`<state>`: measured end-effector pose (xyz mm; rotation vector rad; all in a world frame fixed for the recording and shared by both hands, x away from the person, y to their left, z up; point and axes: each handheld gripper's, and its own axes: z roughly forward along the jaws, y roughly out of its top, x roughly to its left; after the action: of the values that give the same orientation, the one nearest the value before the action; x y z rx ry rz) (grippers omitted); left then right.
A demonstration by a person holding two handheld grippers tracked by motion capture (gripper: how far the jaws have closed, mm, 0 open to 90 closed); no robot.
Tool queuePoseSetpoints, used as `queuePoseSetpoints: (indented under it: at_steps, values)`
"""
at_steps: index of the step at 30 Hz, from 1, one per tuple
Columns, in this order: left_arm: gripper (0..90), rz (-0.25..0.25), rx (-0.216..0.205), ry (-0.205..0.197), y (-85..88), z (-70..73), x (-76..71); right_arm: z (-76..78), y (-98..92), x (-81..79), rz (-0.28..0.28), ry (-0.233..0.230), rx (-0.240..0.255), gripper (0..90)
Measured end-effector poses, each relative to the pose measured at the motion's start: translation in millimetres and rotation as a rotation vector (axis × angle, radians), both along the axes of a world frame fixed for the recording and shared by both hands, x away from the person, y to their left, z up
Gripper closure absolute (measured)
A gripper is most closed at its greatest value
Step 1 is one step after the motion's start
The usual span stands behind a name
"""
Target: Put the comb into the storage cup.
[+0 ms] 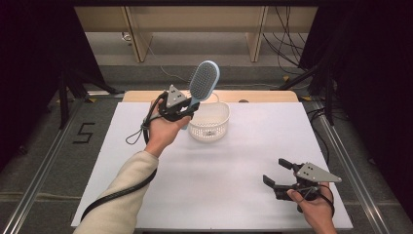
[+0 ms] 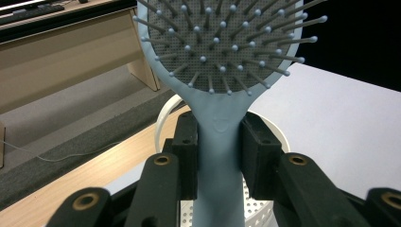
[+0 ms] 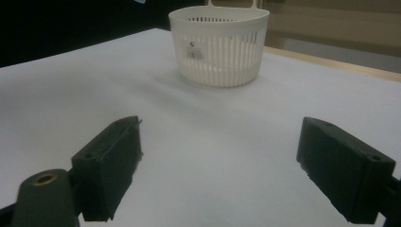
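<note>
Left gripper pinching blue hairbrush by handle, head up, held above near rim of white basket w/ right gripper spread & empty at table's near-right: likely best lowered handle-first, kept vertical, centred over basket before release.

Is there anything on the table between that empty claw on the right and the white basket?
Nothing: bare white table runs from the right gripper to the basket, plain in the right gripper view.

From above I look down my desk; both my gripper cameras sit low, sharing the far-edge basket.
</note>
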<state>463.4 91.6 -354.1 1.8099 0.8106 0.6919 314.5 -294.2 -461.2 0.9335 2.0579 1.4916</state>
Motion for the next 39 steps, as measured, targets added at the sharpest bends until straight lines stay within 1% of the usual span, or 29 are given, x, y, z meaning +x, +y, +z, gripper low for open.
queuePoseSetpoints:
  at_steps: [6,15,23,39]
  values:
    - [69.8,-0.001,0.002,-0.006,-0.5,1.2,1.0,-0.1,0.0,0.0,0.001,0.001,-0.001,15.4]
    - [69.8,-0.004,0.002,-0.001,-2.1,1.0,2.9,0.2,-0.2,-0.2,0.000,0.001,0.001,15.4]
    - [69.8,-0.003,0.007,-0.003,-2.5,4.1,4.9,0.3,-0.3,-0.1,0.000,0.001,0.001,15.4]
    - [69.8,-0.006,0.000,-0.008,-6.2,8.2,8.3,0.3,-0.3,-0.1,0.000,0.000,0.001,15.4]
